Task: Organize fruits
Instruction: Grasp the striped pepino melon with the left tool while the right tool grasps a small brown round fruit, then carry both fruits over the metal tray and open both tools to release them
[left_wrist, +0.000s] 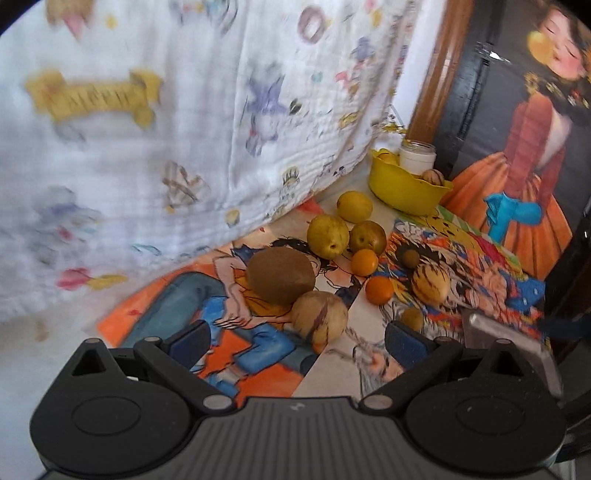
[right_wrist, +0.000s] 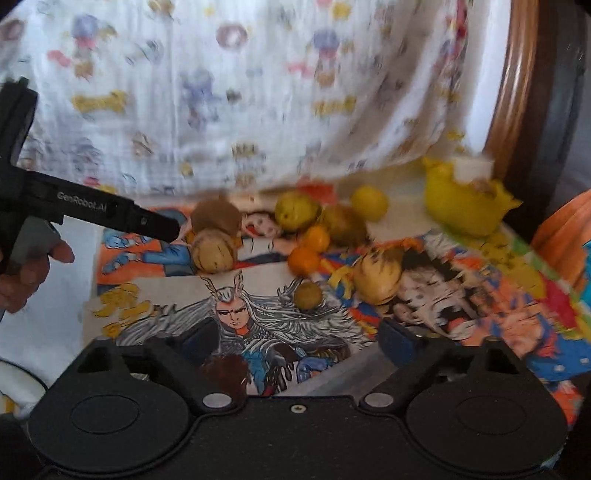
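The loose fruits lie in a cluster on the colourful cartoon-printed mat (left_wrist: 480, 258): a brown fuzzy kiwi (left_wrist: 280, 275) touches a pale striped round melon (left_wrist: 320, 318), with two small oranges (left_wrist: 379, 290) near. The yellow plastic bowl (left_wrist: 402, 188) stands behind them. The left gripper (left_wrist: 295, 339) and the right gripper (right_wrist: 299, 341) both hover with jaws apart, empty. I think a pushed round fruit may roll off.

A brown fuzzy kiwi (left_wrist: 280, 275) sits mid-frame, touching the pale striped melon (left_wrist: 320, 320) below it, two small oranges (left_wrist: 371, 275) to their right, and the yellow plastic bowl (left_wrist: 406, 184) at upper right.
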